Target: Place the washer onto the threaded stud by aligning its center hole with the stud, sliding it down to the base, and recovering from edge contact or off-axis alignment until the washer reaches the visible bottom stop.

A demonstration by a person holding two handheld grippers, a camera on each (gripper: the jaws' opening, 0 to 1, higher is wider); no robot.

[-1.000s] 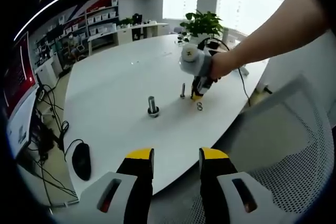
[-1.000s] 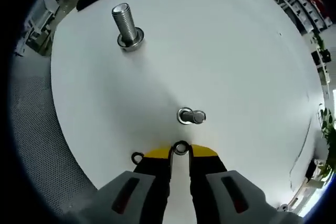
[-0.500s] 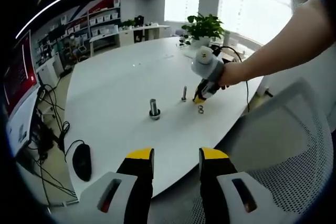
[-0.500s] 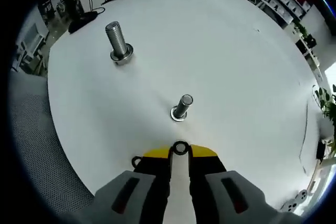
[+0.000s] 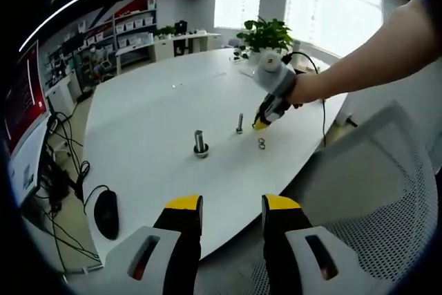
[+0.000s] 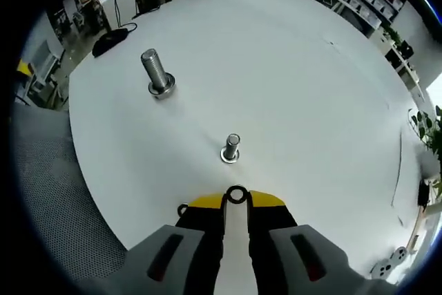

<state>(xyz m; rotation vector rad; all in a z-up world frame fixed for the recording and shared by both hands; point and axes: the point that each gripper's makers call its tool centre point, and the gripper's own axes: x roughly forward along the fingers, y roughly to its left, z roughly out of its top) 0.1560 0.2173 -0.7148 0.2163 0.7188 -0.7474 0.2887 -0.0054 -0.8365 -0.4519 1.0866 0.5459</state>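
White tabletop carries two studs. Seen from the right gripper, a washer is pinched at its tips, near the small stud; a spare washer, apparently, lies nearby. Left gripper is held parted, grasping nothing.

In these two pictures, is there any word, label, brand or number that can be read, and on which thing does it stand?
None can be read.
Red and white wall sign behind the shelves: it may carry lettering, but it is too blurred to read.
Red panel at the picture's left edge: no letters can be made out.
Large threaded steel stud, small threaded steel stud and small steel washer at the right gripper's tips: no marking shows.
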